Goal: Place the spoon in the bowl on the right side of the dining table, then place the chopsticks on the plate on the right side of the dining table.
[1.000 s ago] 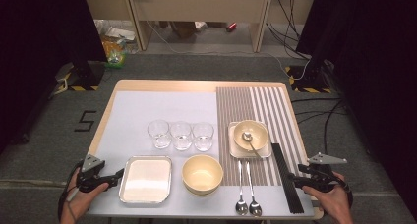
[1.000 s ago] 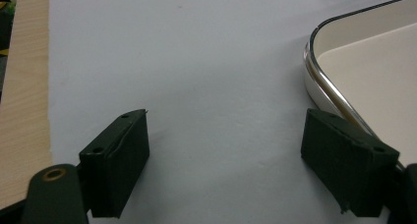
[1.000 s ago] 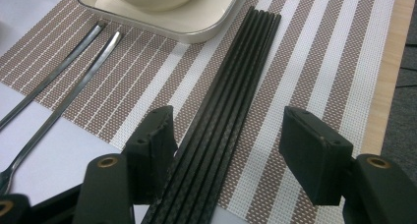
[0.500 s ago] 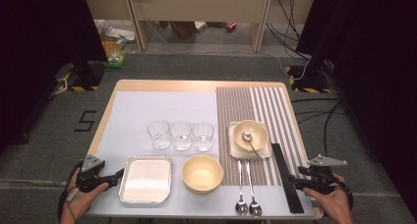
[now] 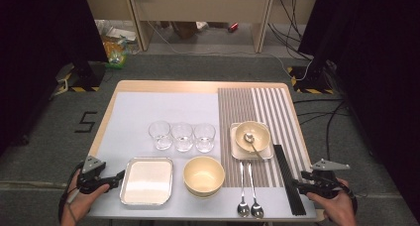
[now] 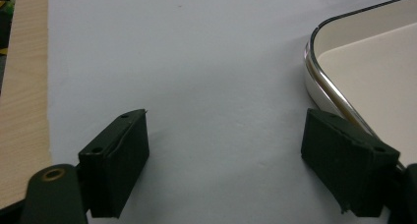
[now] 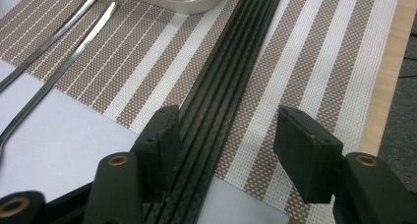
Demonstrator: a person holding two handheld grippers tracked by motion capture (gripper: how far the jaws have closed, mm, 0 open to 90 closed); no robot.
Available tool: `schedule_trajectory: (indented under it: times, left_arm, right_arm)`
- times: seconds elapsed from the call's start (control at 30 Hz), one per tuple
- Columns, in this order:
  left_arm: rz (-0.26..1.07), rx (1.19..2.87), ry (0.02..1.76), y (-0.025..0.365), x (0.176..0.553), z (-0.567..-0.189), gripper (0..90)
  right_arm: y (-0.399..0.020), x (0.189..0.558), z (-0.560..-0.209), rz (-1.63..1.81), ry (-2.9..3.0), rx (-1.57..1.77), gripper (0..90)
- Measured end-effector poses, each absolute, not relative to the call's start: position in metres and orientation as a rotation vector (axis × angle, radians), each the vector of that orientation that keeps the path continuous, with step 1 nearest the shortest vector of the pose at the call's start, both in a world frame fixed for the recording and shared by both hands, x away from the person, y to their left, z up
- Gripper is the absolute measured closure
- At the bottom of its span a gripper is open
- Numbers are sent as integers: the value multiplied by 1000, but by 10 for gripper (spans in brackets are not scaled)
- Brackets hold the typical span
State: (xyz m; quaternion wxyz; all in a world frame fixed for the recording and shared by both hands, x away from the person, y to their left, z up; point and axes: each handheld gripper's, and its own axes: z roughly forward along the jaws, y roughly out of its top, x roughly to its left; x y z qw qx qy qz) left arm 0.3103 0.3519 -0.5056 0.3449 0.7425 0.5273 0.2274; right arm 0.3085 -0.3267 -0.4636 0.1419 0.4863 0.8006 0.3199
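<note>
The light wooden worktop [image 5: 106,117] is laid like a place setting. Three clear drinking glasses [image 5: 182,136] are lined up near its middle. A rectangular metal-rimmed tray [image 5: 147,181] and a round cream bowl [image 5: 204,175] are set along the near edge. A smaller cream bowl holding a spoon [image 5: 252,137] is stood on a square plate on the brown-and-white striped woven mat [image 5: 270,104]. Two steel spoons [image 5: 249,196] and a bundle of black chopsticks [image 5: 287,184] are laid towards the near right corner.

The left claw [image 6: 223,150] is held wide open and empty at the near left corner, just beside the tray's rim. The right claw [image 7: 223,145] is likewise spread with nothing gripped. Its left jaw is at the chopsticks' near end, probably for picking them up.

No brand can be read. A "5" [image 5: 87,122] is marked on the floor.
</note>
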Motion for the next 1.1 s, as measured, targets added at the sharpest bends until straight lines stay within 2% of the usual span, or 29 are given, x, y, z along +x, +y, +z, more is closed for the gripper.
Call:
schedule_trajectory:
  times: [0.7, 1.1]
  left_arm:
    - [585, 1927, 1368, 352, 311, -506, 170]
    - [585, 1926, 1368, 352, 310, -506, 170]
  right_arm:
    - [-326, 305, -467, 908, 2328, 1402, 458]
    - [-324, 304, -465, 859, 2357, 1423, 550]
